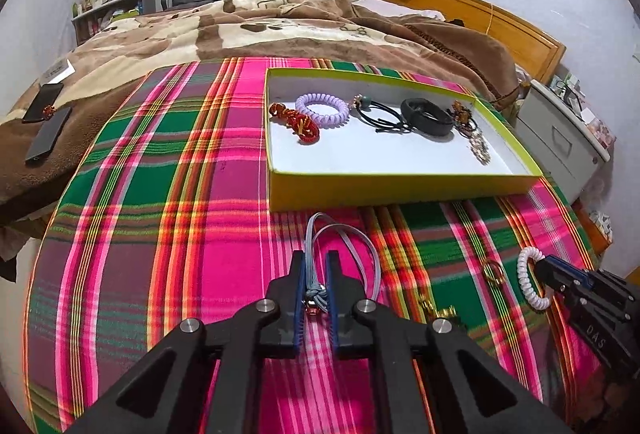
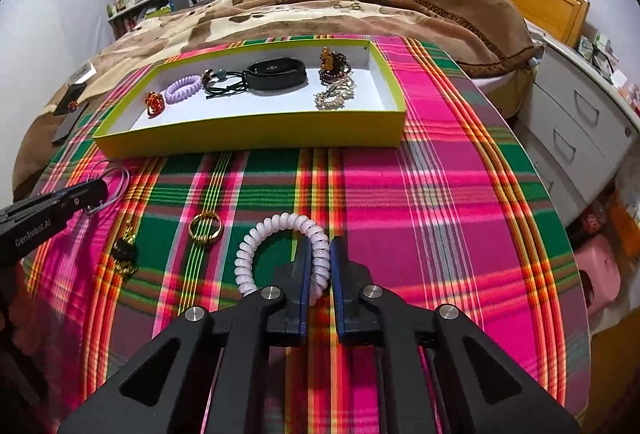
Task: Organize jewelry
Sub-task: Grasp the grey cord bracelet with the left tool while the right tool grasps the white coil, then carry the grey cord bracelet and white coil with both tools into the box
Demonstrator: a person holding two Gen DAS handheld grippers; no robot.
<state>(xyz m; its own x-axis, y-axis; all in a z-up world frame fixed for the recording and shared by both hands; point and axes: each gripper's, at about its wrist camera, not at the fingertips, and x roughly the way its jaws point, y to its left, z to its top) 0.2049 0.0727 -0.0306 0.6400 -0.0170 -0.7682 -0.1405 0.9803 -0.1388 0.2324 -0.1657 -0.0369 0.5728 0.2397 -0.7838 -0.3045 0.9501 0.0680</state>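
Note:
My left gripper (image 1: 315,258) is shut on a grey-blue cord hair tie (image 1: 360,246). Its knot sits between the pads and its loops lie on the plaid cloth in front of the yellow-green box (image 1: 400,190). My right gripper (image 2: 320,246) is shut on one side of a white spiral hair tie (image 2: 256,238), whose coil curves off to the left. The box holds a red bead piece (image 1: 298,120), a lilac spiral tie (image 1: 322,110), a black tie (image 1: 380,114), a black band (image 1: 428,116) and beaded bracelets (image 1: 478,144). Each gripper shows at the edge of the other's view.
A gold ring (image 2: 205,227) and a gold-and-black piece (image 2: 124,252) lie on the cloth between the grippers. Two phones (image 1: 48,134) rest on the brown blanket to the left. A grey drawer cabinet (image 2: 580,122) stands beside the bed on the right.

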